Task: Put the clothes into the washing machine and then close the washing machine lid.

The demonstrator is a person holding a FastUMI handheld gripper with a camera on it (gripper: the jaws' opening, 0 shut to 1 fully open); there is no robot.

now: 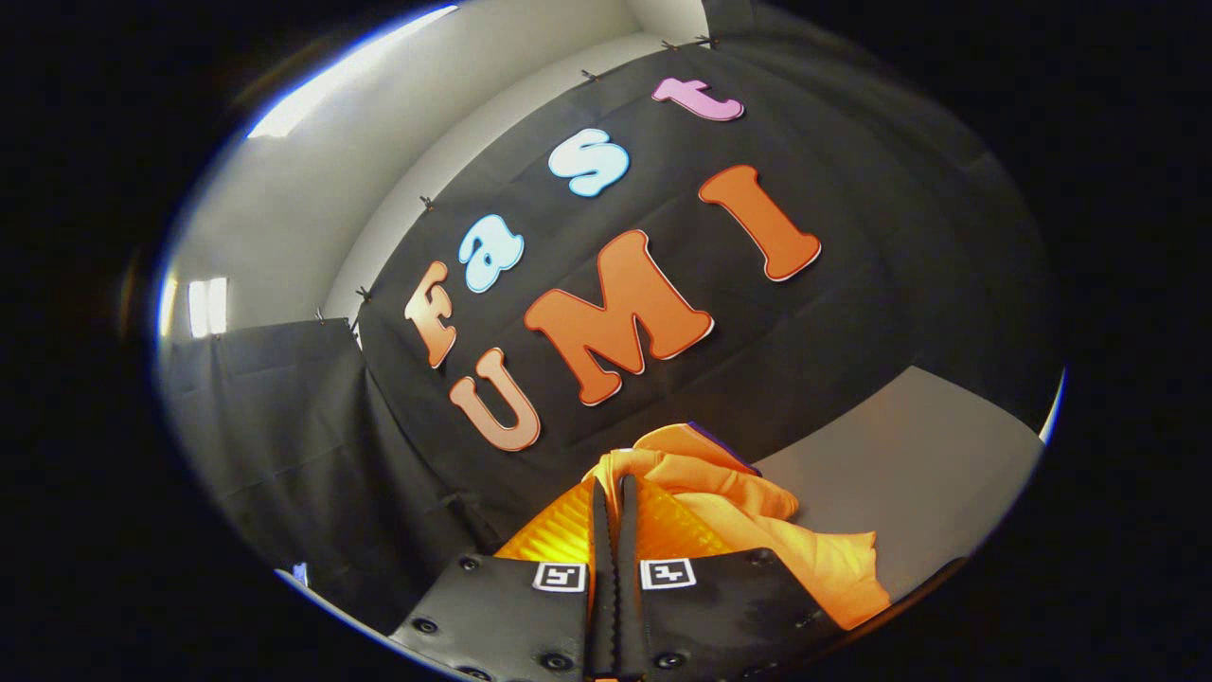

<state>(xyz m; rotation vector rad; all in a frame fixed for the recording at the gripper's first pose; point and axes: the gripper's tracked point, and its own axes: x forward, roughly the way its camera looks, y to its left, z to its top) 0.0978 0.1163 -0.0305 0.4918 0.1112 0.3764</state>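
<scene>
**Orange garment pinched in the gripper, lifted before the booth wall**

We see the gripper (614,493) with its two fingers drawn almost together, only a thin slit left between their toothed inner edges. An orange garment (748,516) is caught between them: the fabric bunches up just past the fingertips, at about twelve o'clock from them, and spills away toward three and four o'clock, where a loose flap hangs down beside the right finger. A ribbed, shinier stretch of the same orange cloth shows on both sides of the fingers, at nine and three o'clock from their midline. We take it that both fingers press on the cloth, since the fabric runs into the slit from either side, though the exact contact line is hidden by the fingers themselves.

A narrow dark purple edge (724,447) peeks out along the top of the bunch, at about one o'clock from the fingertips; we cannot tell whether it belongs to the garment or to something behind it.

Beyond the garment, the black cloth wall (852,313) of the booth fills the background from ten to two o'clock. At three o'clock from the garment lies a flat grey surface (928,455), which the hanging flap overlaps in our view. A bright strip light (341,80) glows high up at about eleven o'clock.
</scene>
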